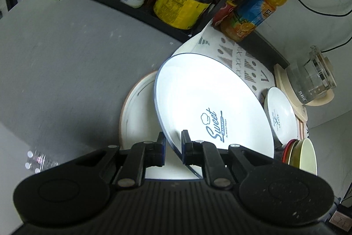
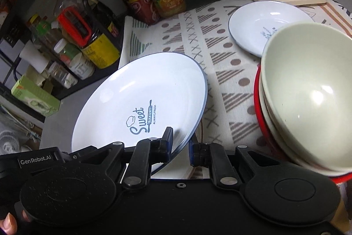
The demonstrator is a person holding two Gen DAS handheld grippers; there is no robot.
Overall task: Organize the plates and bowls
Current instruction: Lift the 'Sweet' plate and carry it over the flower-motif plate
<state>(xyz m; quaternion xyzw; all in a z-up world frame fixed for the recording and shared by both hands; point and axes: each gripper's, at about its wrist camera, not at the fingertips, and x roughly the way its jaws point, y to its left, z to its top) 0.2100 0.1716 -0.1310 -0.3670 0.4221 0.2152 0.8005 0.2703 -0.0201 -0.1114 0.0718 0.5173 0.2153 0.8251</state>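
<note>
Sweet Bakery plate point(image 1: 211, 98) sits tilted at frame centre, its rim pinched by both the left tool point(image 1: 173, 148) and right tool point(image 2: 180, 147). It hides most of a brown-rimmed plate point(image 1: 134, 107) beneath; stacked bowls point(image 2: 308, 89) are cut off at right.
</note>
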